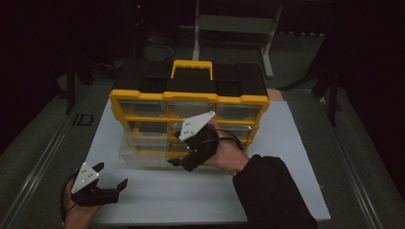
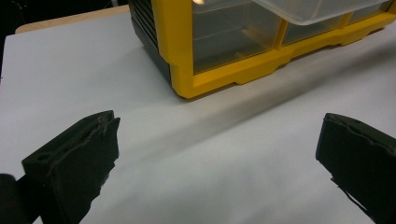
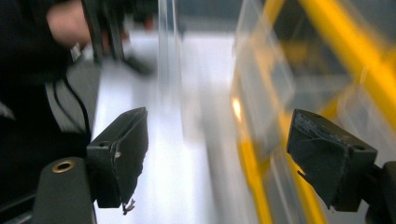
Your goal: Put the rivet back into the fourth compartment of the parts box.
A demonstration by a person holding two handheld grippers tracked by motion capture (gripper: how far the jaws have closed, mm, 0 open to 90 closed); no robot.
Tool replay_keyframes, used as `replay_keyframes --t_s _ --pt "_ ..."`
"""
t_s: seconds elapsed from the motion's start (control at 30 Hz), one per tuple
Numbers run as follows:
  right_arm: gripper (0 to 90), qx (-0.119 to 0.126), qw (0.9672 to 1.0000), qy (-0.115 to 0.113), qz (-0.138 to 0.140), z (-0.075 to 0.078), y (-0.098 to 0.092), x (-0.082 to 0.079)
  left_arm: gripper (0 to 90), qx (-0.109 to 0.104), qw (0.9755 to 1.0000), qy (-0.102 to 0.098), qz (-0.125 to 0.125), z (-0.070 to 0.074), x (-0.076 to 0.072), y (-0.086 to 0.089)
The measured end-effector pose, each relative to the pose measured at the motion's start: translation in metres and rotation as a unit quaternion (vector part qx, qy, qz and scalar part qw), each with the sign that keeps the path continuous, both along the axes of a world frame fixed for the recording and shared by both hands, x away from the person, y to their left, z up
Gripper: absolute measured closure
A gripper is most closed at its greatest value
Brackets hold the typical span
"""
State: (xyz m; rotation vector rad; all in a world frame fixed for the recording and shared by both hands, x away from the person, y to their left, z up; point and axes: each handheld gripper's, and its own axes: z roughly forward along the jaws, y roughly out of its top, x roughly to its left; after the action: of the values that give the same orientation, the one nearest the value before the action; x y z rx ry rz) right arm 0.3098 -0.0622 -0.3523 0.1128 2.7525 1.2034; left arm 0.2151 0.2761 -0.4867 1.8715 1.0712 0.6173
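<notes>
White board (image 1: 286, 157) covers the table, ringed by a dark room. At its twelve o'clock stands a yellow-and-black drawer cabinet (image 1: 188, 102) with one clear drawer (image 1: 143, 152) pulled out. The right gripper (image 1: 184, 162), jaws wide, sits at the drawer; its own view is blurred. At seven o'clock, the left gripper (image 1: 111, 175) gapes wide over bare board.

No text, label, brand, number or sign can be read in any of the views. The yellow and black organizer (image 1: 189, 102), its clear drawers (image 1: 143, 145) and the white board (image 1: 286, 157) beneath it all carry no legible marking.
</notes>
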Motion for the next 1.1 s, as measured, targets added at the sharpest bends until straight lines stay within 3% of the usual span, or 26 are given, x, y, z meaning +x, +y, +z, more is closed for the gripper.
replay_keyframes --t_s 0.07,0.13,0.17,0.47,0.6,0.73,0.8,0.93,0.97,1.1 --pt "20.9 -0.015 0.9999 -0.002 -0.005 -0.003 -0.003 -0.001 0.1 0.0 1.0 0.0 0.0 0.0 0.0 0.0" --pt "21.5 -0.065 0.9978 -0.01 -0.01 -0.017 -0.015 -0.006 0.2 0.0 1.0 0.0 0.0 0.0 0.0 0.0" --pt "21.8 -0.074 0.9971 -0.011 -0.013 -0.021 -0.019 -0.007 0.2 0.0 1.0 0.0 0.0 0.0 0.0 0.0" --pt "27.4 -0.121 0.9909 0.007 -0.057 -0.066 -0.067 -0.013 0.1 0.001 1.0 0.001 -0.001 0.0 0.0 -0.001" --pt "32.1 -0.125 0.9876 0.038 -0.086 -0.085 -0.092 -0.011 0.1 0.001 1.0 0.002 0.0 0.0 0.0 -0.001" --pt "36.5 -0.148 0.9809 0.049 -0.117 -0.106 -0.111 -0.008 0.1 0.002 1.0 0.002 -0.001 0.0 0.0 -0.001" --pt "39.7 -0.169 0.9726 0.071 -0.143 -0.113 -0.117 -0.005 0.1 0.002 1.0 0.002 -0.001 0.0 0.0 -0.001" --pt "50.4 -0.179 0.9659 0.081 -0.169 -0.119 -0.119 0.001 0.1 0.002 1.0 0.002 -0.001 0.0 0.0 -0.001" --pt "52.3 -0.182 0.966 0.077 -0.166 -0.121 -0.12 0.003 0.1 0.002 1.0 0.002 -0.001 0.0 0.0 -0.001" --pt "59.7 -0.2 0.9589 0.088 -0.181 -0.127 -0.116 0.006 0.2 0.0 1.0 0.002 -0.001 0.0 0.0 -0.001"
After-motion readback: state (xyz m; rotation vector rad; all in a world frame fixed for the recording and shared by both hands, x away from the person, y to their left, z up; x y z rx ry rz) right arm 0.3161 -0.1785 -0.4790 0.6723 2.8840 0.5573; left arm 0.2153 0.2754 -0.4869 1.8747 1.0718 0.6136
